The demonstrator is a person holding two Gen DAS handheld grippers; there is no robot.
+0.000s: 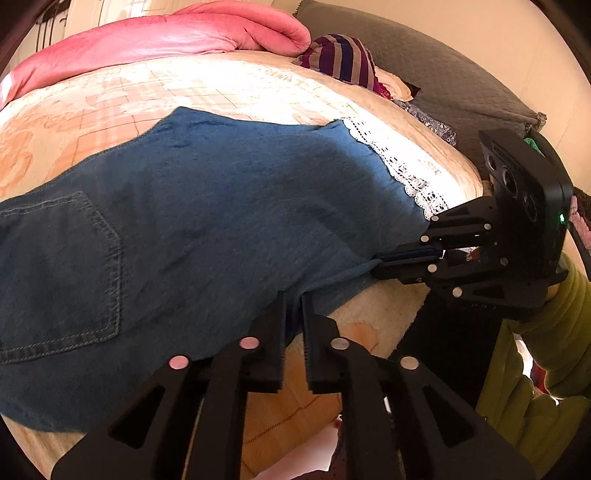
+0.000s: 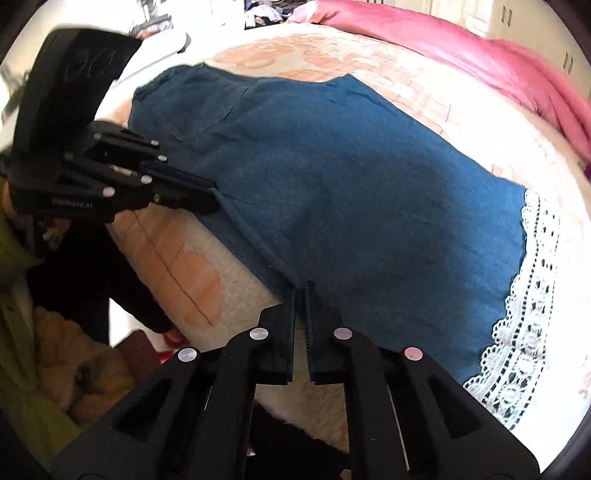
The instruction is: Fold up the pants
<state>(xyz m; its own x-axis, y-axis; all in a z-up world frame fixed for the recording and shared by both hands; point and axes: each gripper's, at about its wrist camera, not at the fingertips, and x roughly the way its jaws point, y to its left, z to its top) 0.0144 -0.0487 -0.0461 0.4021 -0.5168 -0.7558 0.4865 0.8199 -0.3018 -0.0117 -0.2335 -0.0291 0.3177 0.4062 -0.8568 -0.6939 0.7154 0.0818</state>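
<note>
Lying spread across the peach-patterned bed (image 1: 110,122): blue denim pants (image 1: 207,206) with white lace hem (image 1: 402,166). Pinching their near edge, nearly closed: left tongs (image 1: 294,306). Gripping the same edge closer to the hem, likewise clamped: right tongs (image 2: 300,295). Bunching behind: pink quilt (image 1: 177,33).

Bed (image 1: 258,88) fills most of both views; cover cream with peach check-and-motif print, fleecy at near edge. Pink quilt (image 1: 166,35) bunched along far side. Striped purple-grey cloth (image 1: 343,59) heaped at one end, beside grey quilted headboard (image 1: 443,70). Wall (image 1: 517,48) behind headboard plain cream. White lace-trimmed cloth (image 2: 524,332) lies on cover. Pale cupboard doors with dark handles (image 2: 506,16) behind quilt in right wrist view. Strong daylight on bed top, highlights blown out. Floor not clearly visible.
</note>
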